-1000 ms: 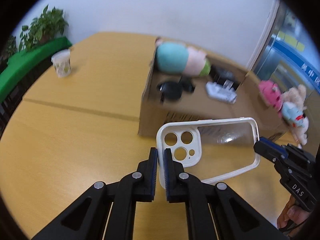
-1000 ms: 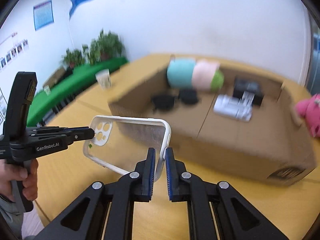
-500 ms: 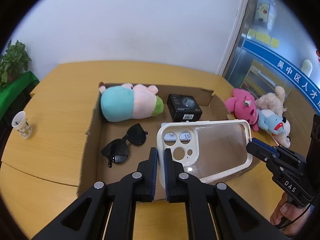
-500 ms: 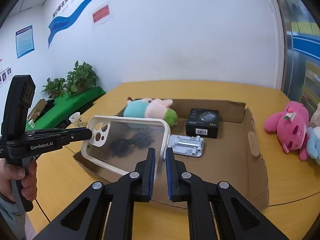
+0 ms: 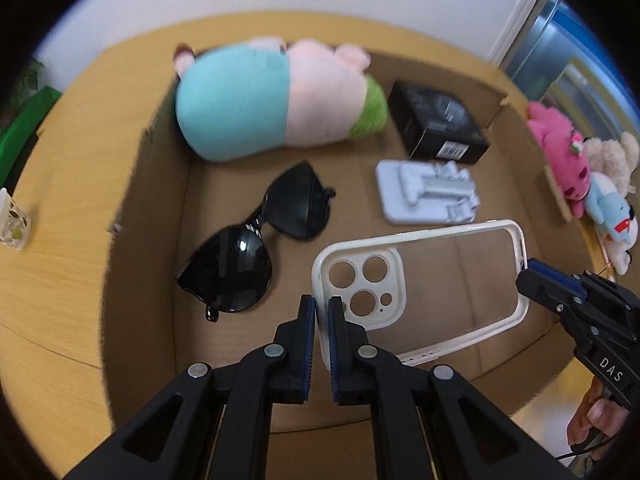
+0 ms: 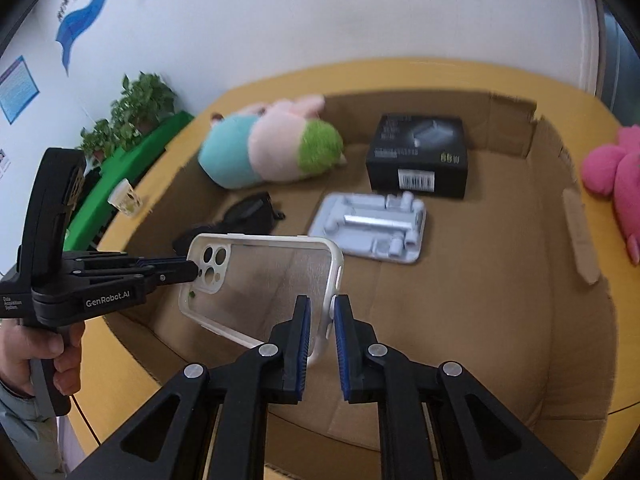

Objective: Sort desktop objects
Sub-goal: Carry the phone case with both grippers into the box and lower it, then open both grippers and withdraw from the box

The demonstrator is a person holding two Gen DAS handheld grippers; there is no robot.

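Observation:
A clear phone case with a white rim [image 5: 424,276] hangs over the open cardboard box [image 5: 152,184]. My left gripper [image 5: 322,312] is shut on the case's camera end. My right gripper [image 6: 322,312] is slightly open around the case's other end [image 6: 264,280], its pads barely apart from the rim. In the box lie black sunglasses [image 5: 256,248], a grey phone stand [image 5: 428,196], a black carton [image 5: 436,124] and a teal-pink plush [image 5: 272,96].
Pink and beige plush toys [image 5: 580,176] lie on the wooden table right of the box. A paper cup [image 5: 12,220] stands on the table to the left. Green planters [image 6: 132,120] line the far left.
Both grippers carried the case forward and down over the box, so the box floor fills the views. The right gripper's jaws have parted a little.

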